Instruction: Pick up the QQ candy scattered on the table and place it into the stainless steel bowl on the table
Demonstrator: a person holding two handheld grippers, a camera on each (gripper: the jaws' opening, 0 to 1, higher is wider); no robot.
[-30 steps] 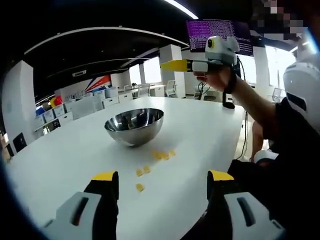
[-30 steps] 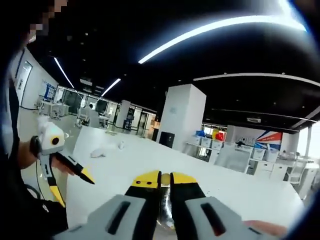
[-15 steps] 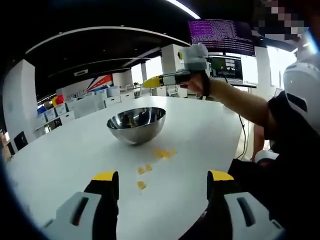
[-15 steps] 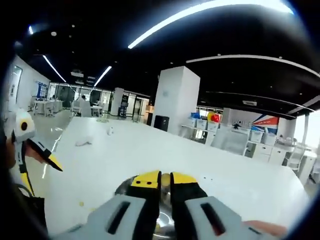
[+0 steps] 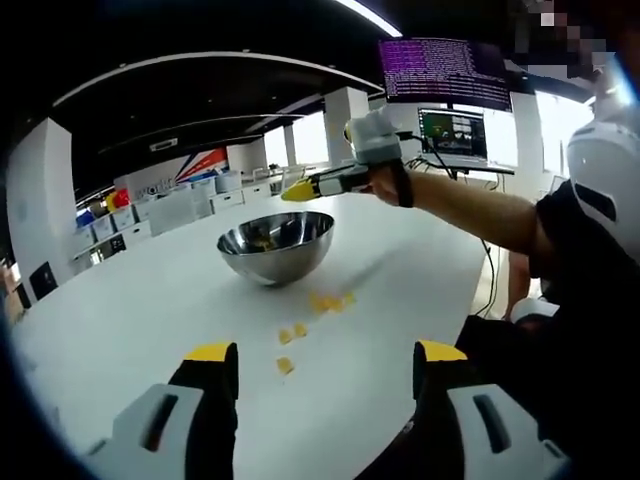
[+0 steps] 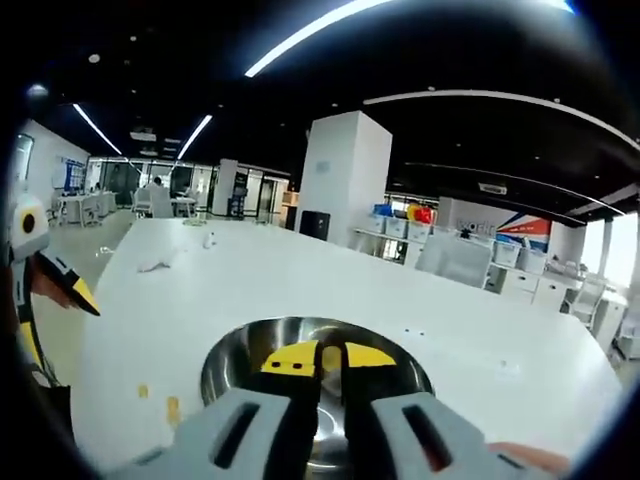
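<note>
A stainless steel bowl (image 5: 275,245) stands on the white table (image 5: 120,320). Yellow QQ candies lie in front of it: a cluster (image 5: 330,302), a pair (image 5: 292,333) and a single one (image 5: 284,366). My left gripper (image 5: 325,355) hovers open near the table's edge, nothing between its jaws. My right gripper (image 6: 330,358), held by a hand, is shut on a yellow QQ candy (image 6: 330,356) right above the bowl (image 6: 230,360). From the left gripper view, the right gripper (image 5: 296,192) points down-left over the bowl's far rim.
Loose candies (image 6: 172,408) lie on the table left of the bowl. The left gripper (image 6: 50,290) shows at the left edge. A person's arm (image 5: 470,210) reaches across the table's right side. Monitors (image 5: 455,130), a white pillar (image 6: 340,180) and shelves with bins stand beyond.
The right gripper has swung from high above the table down to just over the bowl, the candy still in its jaws. The left gripper has stayed put and open.
</note>
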